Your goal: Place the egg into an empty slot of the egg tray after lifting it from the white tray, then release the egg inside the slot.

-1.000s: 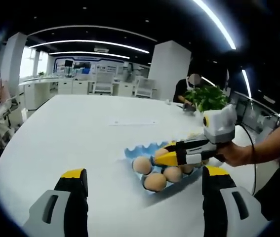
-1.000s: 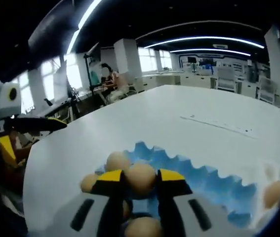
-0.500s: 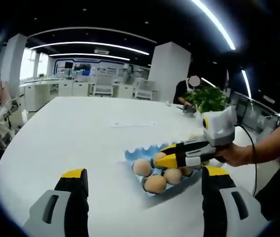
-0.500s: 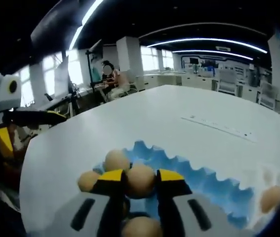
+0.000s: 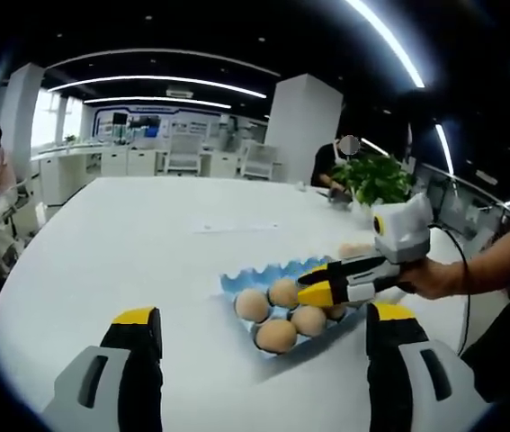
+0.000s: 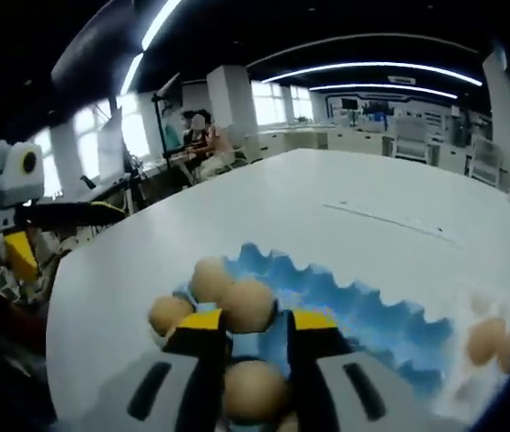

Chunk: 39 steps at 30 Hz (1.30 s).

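Note:
The blue egg tray lies on the white table and holds several brown eggs. One egg rests in a slot just beyond the tips of my right gripper, which is open and apart from it. Another egg lies in the tray lower down between the jaws. In the left gripper view the right gripper reaches over the tray from the right, held by a hand. My left gripper is wide open and holds nothing, hovering short of the tray. It appears at the left as the left gripper.
More loose eggs lie past the blue tray on a pale tray that is hard to make out. A potted plant and a seated person stand at the table's far end. A paper strip lies mid-table.
The right gripper's jaws have parted slightly and drawn back, leaving the egg they held sitting in the tray slot ahead of the tips. The left gripper has stayed put.

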Motion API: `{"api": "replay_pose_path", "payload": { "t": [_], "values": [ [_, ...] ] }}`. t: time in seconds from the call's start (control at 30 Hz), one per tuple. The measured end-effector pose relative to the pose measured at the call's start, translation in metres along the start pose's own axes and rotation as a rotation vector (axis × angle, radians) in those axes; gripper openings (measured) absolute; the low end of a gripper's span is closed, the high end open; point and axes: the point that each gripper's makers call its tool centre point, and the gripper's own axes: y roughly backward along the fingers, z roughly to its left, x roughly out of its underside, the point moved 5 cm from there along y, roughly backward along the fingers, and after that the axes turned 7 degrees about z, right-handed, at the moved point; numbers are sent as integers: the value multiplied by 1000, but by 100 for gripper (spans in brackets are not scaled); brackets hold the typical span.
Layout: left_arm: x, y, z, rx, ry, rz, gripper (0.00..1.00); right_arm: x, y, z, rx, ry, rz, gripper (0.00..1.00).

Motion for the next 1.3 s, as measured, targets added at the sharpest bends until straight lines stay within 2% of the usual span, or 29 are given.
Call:
{"api": "replay_pose_path", "payload": {
  "t": [0.03,0.1,0.17,0.33,0.43,0.5,0.57,0.7,0.77,0.87,0.97,1.0,1.07,1.23,1.3],
  "values": [
    [0,0,0,0,0,-1,95,0,3,0,1,-4,-6,26],
    [0,0,0,0,5,-3,95,1,21,-10,52,-8,-46,26],
    [0,0,-1,4,5,0,95,1,37,-27,145,-5,-88,26],
    [0,-1,-2,8,1,3,95,15,72,-74,328,-76,-120,25],
    [-1,-1,-2,8,0,3,95,29,109,-118,515,-157,-142,25],
    [-1,-2,-3,11,-1,0,95,35,126,-134,597,-160,-150,25],
    [-2,-2,-3,9,2,-7,95,49,144,-154,680,-222,-144,26],
    [-2,-2,-3,8,3,-6,95,68,156,-173,740,-274,-115,26],
    [-2,-2,-4,10,-2,0,95,75,156,-178,750,-299,-94,27],
    [-2,-2,-3,6,0,3,95,80,155,-183,762,-287,-81,27],
    [-1,-2,-3,4,1,3,95,89,153,-188,784,-310,-35,31],
    [-1,-2,-3,4,0,3,95,91,152,-189,784,-300,-36,30],
    [-1,-2,-4,4,-1,4,95,91,151,-187,757,-340,-62,28],
    [1,-3,-4,6,1,11,95,89,150,-189,748,-252,-33,25],
    [0,-4,-5,9,0,9,95,90,153,-190,729,-298,-52,24]
  ]
}}
